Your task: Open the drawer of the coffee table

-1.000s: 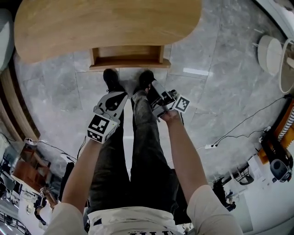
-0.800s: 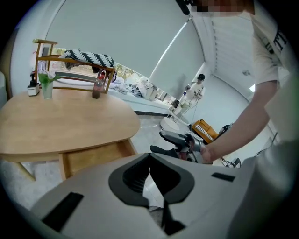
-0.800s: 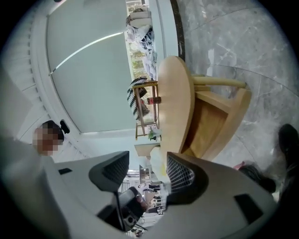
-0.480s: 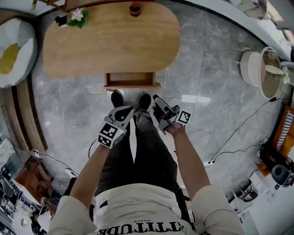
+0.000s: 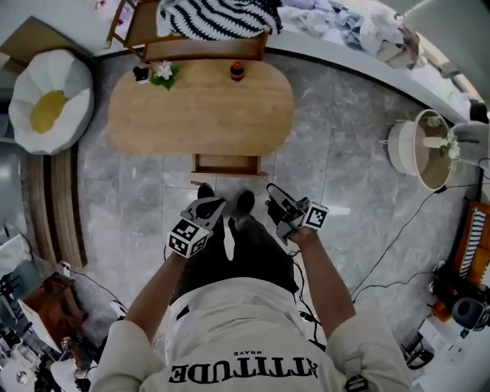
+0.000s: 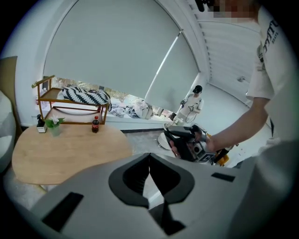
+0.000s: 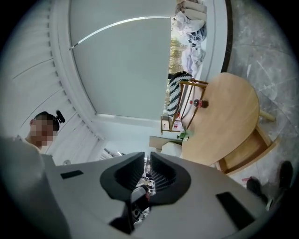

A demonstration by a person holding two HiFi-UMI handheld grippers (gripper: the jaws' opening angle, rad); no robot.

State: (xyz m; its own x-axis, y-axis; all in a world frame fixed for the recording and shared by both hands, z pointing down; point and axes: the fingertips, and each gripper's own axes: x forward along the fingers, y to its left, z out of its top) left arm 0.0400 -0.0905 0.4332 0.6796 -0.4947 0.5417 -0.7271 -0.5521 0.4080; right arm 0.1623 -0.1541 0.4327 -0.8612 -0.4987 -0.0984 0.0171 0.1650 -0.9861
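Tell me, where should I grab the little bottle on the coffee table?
Take the bottle round its middle, jaws either side, coming level from the drawer side. It stands upright at the far edge of the coffee table, and the wooden rack close behind probably blocks that way.

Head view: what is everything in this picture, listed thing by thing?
coffee table: one, light wood, before the person
drawer: one, wood, pulled out at table's near side
bottle: one, dark, red cap, table's far edge
flower: one, white, green leaves, table's far edge
cushion: one, white, yellow centre, left of table
striped cloth: one, black-and-white, behind table
left gripper: one, grey, over legs, jaws together, empty
right gripper: one, black, over legs, jaws have just been closing, empty
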